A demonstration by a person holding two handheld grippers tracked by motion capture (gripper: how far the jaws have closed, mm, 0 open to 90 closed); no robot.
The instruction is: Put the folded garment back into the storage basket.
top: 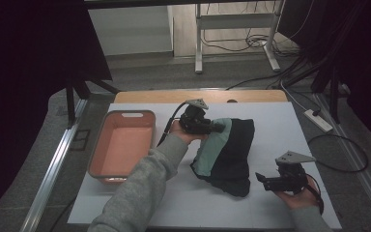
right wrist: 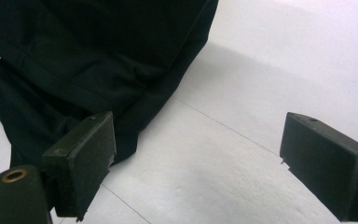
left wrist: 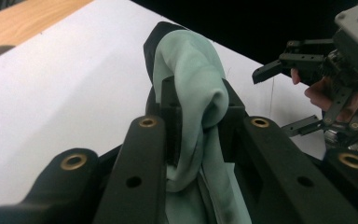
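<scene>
Left hand-held gripper point(top: 221, 127) is clamping tight, forearm reaching forward; right hand-held gripper point(top: 259, 178) is resting low, jaws gaping wide.

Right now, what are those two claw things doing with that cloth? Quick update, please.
Left gripper shut on the garment's mint-green fold. Right gripper open, beside its dark edge. Pink bin left, nothing blocking.
</scene>
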